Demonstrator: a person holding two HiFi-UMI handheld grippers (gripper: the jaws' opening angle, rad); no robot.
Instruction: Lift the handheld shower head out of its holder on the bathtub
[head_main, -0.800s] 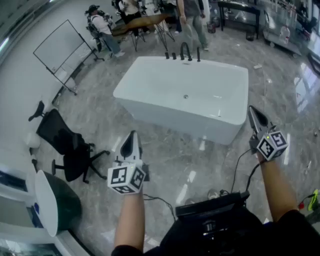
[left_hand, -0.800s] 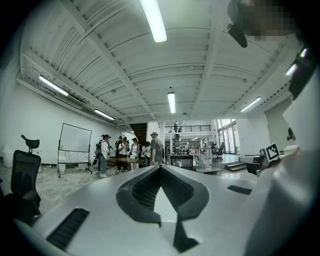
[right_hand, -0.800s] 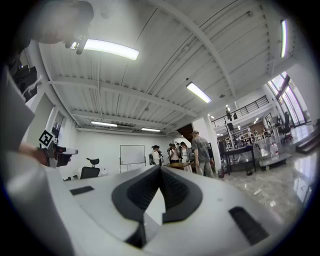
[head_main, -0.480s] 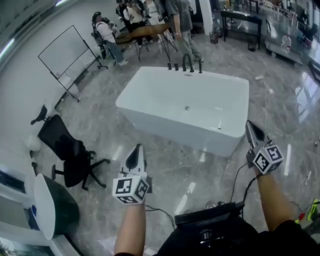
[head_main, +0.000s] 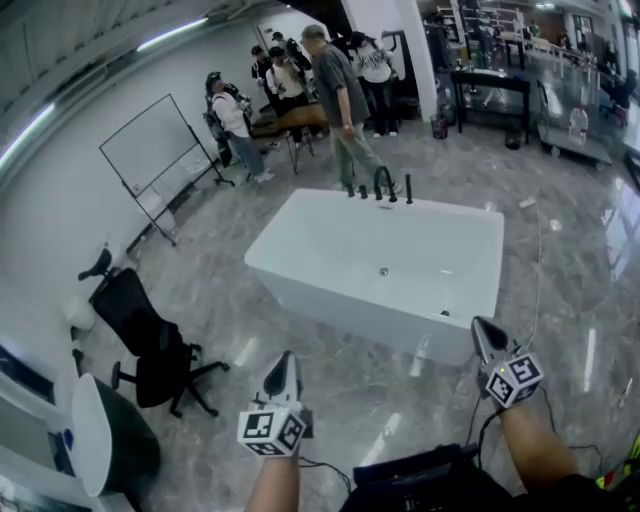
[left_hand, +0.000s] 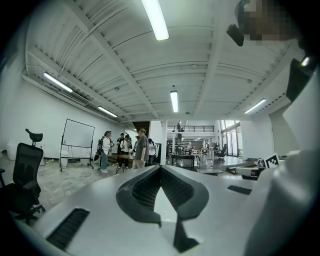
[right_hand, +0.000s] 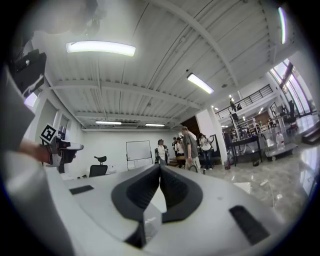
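Whereas the head view earlier looked more steeply down, the bathtub (head_main: 340, 305) and both grippers now sit lower in it, with people (head_main: 340, 95) showing beyond. Left gripper (head_main: 283, 365) and right gripper (head_main: 484, 333): jaws closed, empty, short of the tub's near wall. Handheld shower head (head_main: 408, 188): upright in its holder on the far rim, untouched.

My view lifts: the bathtub (head_main: 330, 300) now sits lower in the head view, and the whiteboard (head_main: 155, 145) and the person in grey (head_main: 340, 95) behind it come fully into sight. My left gripper (head_main: 285, 362) and right gripper (head_main: 483, 332) drop toward the lower edge, with less of my arms showing
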